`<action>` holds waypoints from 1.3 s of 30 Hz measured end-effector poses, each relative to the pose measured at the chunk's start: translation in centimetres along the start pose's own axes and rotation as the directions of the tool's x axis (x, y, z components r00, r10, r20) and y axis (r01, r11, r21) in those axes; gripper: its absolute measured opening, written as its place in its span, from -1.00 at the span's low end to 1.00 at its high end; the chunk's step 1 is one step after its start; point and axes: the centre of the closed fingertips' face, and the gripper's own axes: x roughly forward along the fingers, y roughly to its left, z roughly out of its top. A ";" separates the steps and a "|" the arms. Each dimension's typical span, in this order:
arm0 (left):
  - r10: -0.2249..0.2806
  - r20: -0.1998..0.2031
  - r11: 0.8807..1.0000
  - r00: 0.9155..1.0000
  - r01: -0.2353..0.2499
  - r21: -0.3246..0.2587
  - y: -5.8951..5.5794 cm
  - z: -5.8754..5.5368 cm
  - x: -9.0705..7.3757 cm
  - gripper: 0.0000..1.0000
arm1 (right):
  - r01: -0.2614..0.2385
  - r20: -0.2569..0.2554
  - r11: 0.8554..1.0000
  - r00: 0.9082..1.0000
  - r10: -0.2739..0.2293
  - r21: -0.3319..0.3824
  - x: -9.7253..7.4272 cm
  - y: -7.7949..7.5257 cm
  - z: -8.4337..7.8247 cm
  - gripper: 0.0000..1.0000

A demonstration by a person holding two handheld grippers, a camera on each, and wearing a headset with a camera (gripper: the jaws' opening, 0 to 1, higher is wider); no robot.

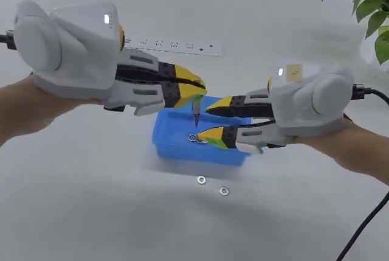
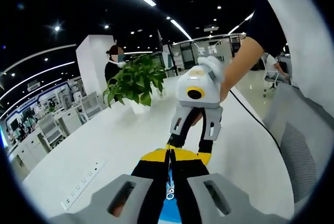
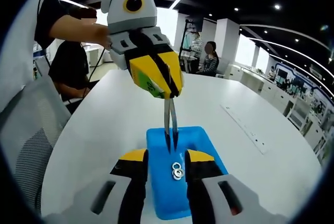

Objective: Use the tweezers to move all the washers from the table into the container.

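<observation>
My left gripper (image 1: 194,93) has its jaws clamped on the slim metal tweezers (image 1: 196,114), tips down and seemingly empty over the blue plastic container (image 1: 182,151), where a few small metal washers (image 1: 194,137) lie. My right gripper (image 1: 206,121) has its jaws apart at the container's right end. Two loose washers (image 1: 201,180) wait on the white worktop (image 1: 91,200) just near of the container, so I judge the next move is to carry the tweezers there and pinch one by its rim.
</observation>
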 end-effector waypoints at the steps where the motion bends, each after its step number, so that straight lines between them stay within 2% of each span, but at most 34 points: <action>1: -0.001 -0.004 1.000 1.000 0.001 0.004 -0.2 0.0 0.0 -0.90 | 0.006 0.003 1.000 1.000 -0.006 0.008 -0.4 0.1 -0.1 -0.41; 8: -0.009 0.000 1.000 1.000 0.009 0.019 -1.5 1.0 -0.4 -0.90 | 0.040 0.025 0.998 0.999 -0.041 0.039 -2.8 1.0 -0.8 -0.35; 12: -0.016 -0.017 0.999 1.000 0.016 0.035 -2.5 1.2 -0.6 -0.90 | 0.066 0.049 0.997 0.996 -0.068 0.050 -4.3 1.3 -0.7 -0.23; 15: -0.022 -0.021 0.999 1.000 0.022 0.042 -3.1 1.2 -0.6 -0.90 | 0.070 0.059 0.996 0.996 -0.073 0.062 -4.9 1.8 -0.9 -0.18; 20: -0.023 -0.007 0.999 1.000 0.023 0.044 -4.6 1.3 -0.7 -0.90 | 0.066 0.049 0.996 0.996 -0.070 0.066 -5.5 2.9 -1.5 -0.08; 25: -0.026 -0.009 0.999 1.000 0.027 0.034 -5.9 0.6 -0.6 -0.90 | 0.090 0.069 0.991 0.993 -0.097 0.099 -6.0 3.6 -1.8 0.03; 29: -0.029 -0.012 0.999 0.999 0.030 0.038 -6.7 -0.2 -0.5 -0.90 | 0.096 0.064 0.990 0.993 -0.103 0.102 -6.1 4.2 -2.5 0.10; 34: -0.033 -0.031 0.999 0.999 0.035 0.039 -7.0 -1.0 -0.5 -0.90 | 0.101 0.048 0.988 0.993 -0.107 0.118 -6.6 4.9 -3.9 0.18; 39: -0.042 -0.021 0.999 0.999 0.043 0.024 -7.4 -1.1 -0.1 -0.90 | 0.083 0.037 0.991 0.995 -0.087 0.107 -6.8 6.3 -4.4 0.39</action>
